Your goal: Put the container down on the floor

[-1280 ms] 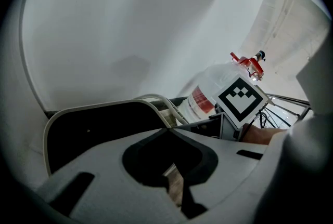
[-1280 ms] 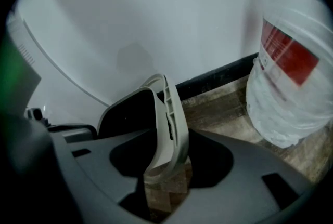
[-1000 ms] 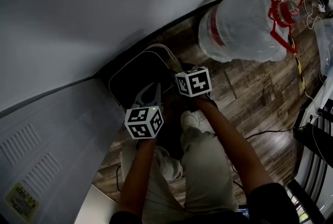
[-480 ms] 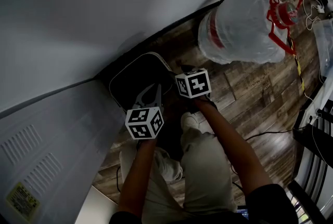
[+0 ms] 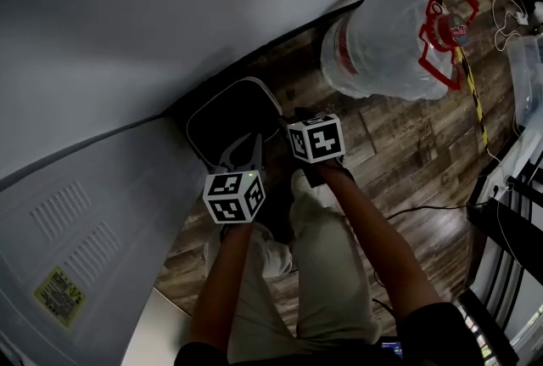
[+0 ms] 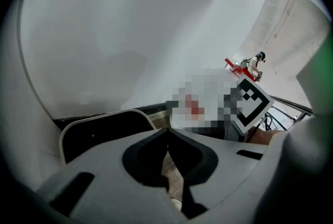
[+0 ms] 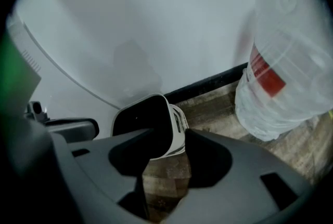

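The container, a white bin with a dark inside, stands on the wood floor against the wall's black skirting. It shows in the left gripper view and in the right gripper view as well. My right gripper hangs over the bin's near right corner. Its jaws straddle the bin's side wall and are closing, with a gap still showing at the wall. My left gripper hovers just short of the bin's near rim, its jaws meeting at the tips with nothing between them.
A big clear water bottle with a red label lies on the floor to the right, a red frame at its neck. A white appliance fills the left. The person's legs and white shoes are below the grippers. Cables and a black rack sit far right.
The head view has drifted a little. The container stays in its spot by the wall, and both grippers stay close over its near edge.
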Motion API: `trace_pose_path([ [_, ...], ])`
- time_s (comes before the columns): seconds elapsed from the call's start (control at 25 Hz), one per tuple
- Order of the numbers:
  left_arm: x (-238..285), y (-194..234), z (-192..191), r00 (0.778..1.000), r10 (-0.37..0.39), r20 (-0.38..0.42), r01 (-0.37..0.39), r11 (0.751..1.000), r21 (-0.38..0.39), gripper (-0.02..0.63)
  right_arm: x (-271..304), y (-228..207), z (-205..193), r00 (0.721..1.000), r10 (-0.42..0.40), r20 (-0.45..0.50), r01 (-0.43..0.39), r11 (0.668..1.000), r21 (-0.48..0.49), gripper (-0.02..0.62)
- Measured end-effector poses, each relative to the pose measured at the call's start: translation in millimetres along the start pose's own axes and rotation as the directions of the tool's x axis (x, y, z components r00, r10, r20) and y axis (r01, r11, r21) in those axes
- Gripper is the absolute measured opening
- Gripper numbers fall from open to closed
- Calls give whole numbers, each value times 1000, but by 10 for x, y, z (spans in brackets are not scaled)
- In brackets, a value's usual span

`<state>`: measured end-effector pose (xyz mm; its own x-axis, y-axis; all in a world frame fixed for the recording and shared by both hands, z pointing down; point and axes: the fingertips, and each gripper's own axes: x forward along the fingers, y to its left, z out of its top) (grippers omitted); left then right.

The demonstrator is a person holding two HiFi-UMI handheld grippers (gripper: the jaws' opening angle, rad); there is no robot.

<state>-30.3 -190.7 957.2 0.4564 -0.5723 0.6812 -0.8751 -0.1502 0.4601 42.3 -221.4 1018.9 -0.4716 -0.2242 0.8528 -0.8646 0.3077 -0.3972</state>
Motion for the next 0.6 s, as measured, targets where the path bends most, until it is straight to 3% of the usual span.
trace_pose_path([
  [0.36, -541, -404, 553, 1000, 1, -1, -1, 1000, 9, 17, -867, 215, 317, 999, -41, 24, 40, 999, 18, 71],
  [0.6, -983, -609, 861, 1000, 23, 15, -23, 1000, -7, 17, -1439, 425, 504, 998, -56, 42, 55, 998, 18, 42],
])
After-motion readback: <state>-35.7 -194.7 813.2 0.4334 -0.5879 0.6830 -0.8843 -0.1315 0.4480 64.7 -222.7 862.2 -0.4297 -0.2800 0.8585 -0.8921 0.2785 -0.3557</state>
